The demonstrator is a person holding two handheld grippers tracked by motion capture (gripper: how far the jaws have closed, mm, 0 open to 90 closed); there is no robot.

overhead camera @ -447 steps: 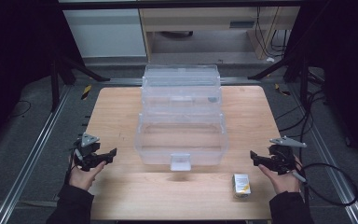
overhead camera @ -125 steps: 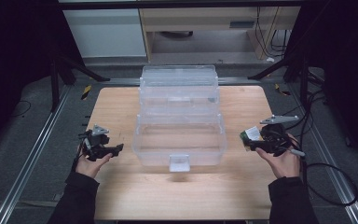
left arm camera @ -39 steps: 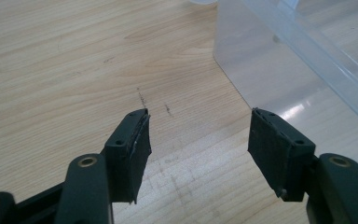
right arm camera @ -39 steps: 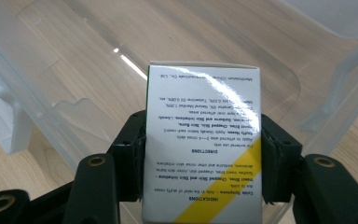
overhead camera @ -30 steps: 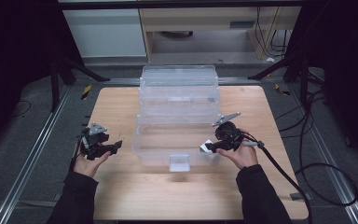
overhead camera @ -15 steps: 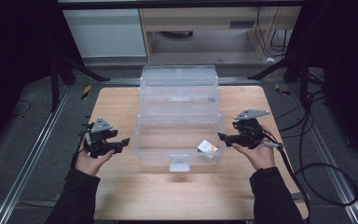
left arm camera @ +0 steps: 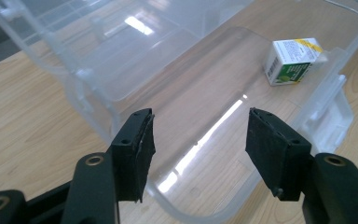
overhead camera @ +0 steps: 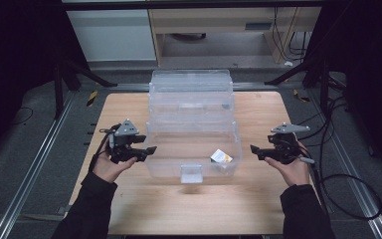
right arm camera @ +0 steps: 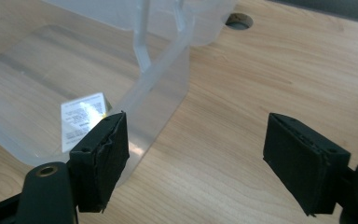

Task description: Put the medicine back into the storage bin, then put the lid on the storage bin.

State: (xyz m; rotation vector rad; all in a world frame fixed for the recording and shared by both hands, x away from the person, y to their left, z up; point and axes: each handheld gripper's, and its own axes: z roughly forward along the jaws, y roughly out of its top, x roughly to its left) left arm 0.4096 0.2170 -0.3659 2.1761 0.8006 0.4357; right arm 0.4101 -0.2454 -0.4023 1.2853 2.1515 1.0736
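A clear plastic bin (overhead camera: 191,144) stands open in the middle of the table, its lid (overhead camera: 191,89) folded back behind it. A small white, green and yellow box (overhead camera: 221,158) (left arm camera: 292,61) (right arm camera: 80,120) lies inside at the bin's front right corner. My left gripper (overhead camera: 150,151) (left arm camera: 198,144) is open at the bin's left wall, jaws pointing over the rim. My right gripper (overhead camera: 254,149) (right arm camera: 196,161) is open over bare wood just right of the bin, nothing between its jaws.
The wooden table (overhead camera: 258,199) has a round hole (right arm camera: 239,19) near the bin's far corner. A white latch tab (overhead camera: 190,174) sticks out of the bin's front wall. Cables (overhead camera: 348,189) trail off the right edge onto dark floor.
My right gripper carried the small box from the table's front right into the bin, let it go, and has drawn back to the right. My left gripper edged closer to the bin.
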